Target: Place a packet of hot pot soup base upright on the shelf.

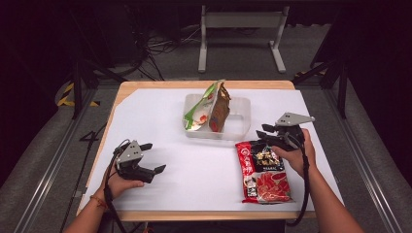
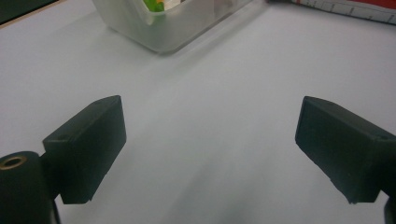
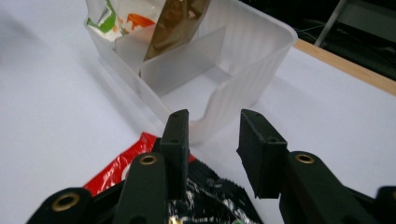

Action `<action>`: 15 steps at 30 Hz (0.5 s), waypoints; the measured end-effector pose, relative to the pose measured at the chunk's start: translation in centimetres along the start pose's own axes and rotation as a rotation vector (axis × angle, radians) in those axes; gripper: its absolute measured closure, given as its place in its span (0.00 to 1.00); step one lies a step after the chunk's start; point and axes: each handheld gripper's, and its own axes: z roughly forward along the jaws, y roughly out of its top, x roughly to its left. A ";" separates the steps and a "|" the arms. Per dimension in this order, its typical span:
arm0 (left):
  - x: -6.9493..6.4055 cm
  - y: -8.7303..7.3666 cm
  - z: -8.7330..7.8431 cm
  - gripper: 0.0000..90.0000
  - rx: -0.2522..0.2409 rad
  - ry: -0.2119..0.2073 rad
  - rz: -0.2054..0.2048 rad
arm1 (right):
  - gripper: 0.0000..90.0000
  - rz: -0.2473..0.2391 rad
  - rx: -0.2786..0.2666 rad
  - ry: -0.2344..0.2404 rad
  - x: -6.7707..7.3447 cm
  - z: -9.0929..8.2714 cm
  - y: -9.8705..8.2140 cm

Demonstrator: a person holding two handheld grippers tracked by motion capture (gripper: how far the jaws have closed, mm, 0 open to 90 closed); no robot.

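Observation:
A red noodle packet (image 1: 265, 174) lies flat on the white table top (image 1: 160, 116) at the front right. My right gripper (image 1: 266, 132) hovers over the packet's far edge, jaws a little apart with nothing between them; in the right gripper view the gripper (image 3: 212, 116) points at a clear plastic bin (image 3: 252, 60), and the red packet (image 3: 116, 168) lies under its left jaw. The bin (image 1: 242, 130) holds a green-and-white pouch (image 1: 199, 114) and a brown pouch (image 1: 219, 111), both upright. My left gripper (image 1: 154, 158) rests at the front left, wide open and empty (image 2: 210, 121).
The bin has a divider (image 3: 187, 60), and the compartment nearest the right gripper is bare. Bare wood (image 1: 204, 84) shows along the table's far edge. On the dark floor beyond stand a metal frame (image 1: 240, 29) and cables (image 1: 155, 48).

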 end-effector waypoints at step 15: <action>-0.2 0.0 0.2 0.11 0.008 -0.008 0.010 | 0.60 0.045 0.052 0.003 -1.9 -0.9 -4.1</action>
